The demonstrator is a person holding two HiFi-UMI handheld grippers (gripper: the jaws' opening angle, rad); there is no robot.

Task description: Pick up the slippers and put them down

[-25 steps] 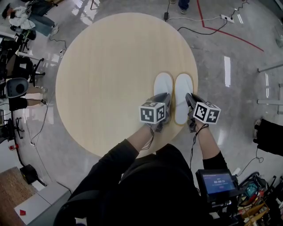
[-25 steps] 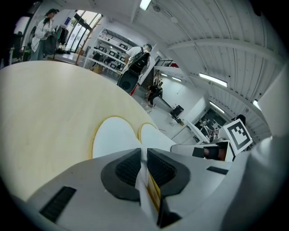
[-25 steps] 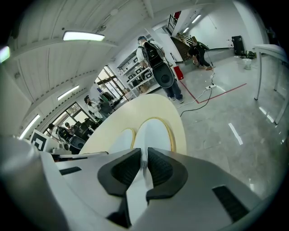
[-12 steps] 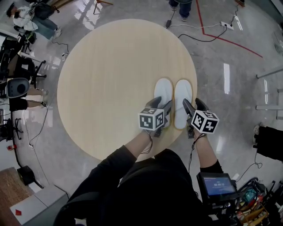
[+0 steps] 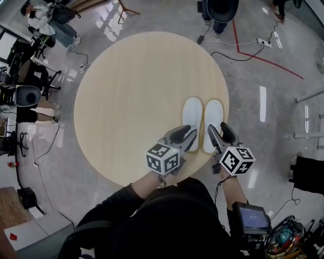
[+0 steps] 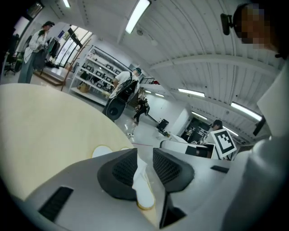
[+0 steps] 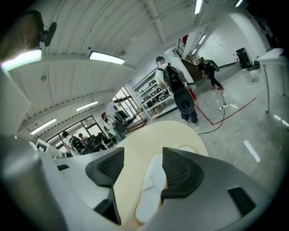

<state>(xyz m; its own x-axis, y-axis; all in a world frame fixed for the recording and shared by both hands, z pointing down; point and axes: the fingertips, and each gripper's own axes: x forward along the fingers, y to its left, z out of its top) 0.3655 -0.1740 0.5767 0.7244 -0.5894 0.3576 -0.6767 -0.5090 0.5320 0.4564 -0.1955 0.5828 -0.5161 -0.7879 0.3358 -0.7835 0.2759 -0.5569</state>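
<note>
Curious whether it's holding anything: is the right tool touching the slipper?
Apart. In the right gripper view the right tool, its jaws just opened wide, hangs above the right slipper, which lies flat on the table; neither pad presses on it.

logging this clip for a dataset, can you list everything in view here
round table: one, pale wood, middle of the head view
slippers: two, white with tan rims, side by side, flat on the table's right part
cables: several, black and white, grey floor beyond the table
power strip: one, white, floor at upper right
red line: one, on the floor at upper right
bystanders: at least two, top edge and upper left
left gripper: one, grey, over the left slipper's heel; jaws apart, just been closing, gripping nothing
right gripper: one, grey, by the right slipper; jaws wide, just opened, empty
sleeves: two, black, bottom
</note>
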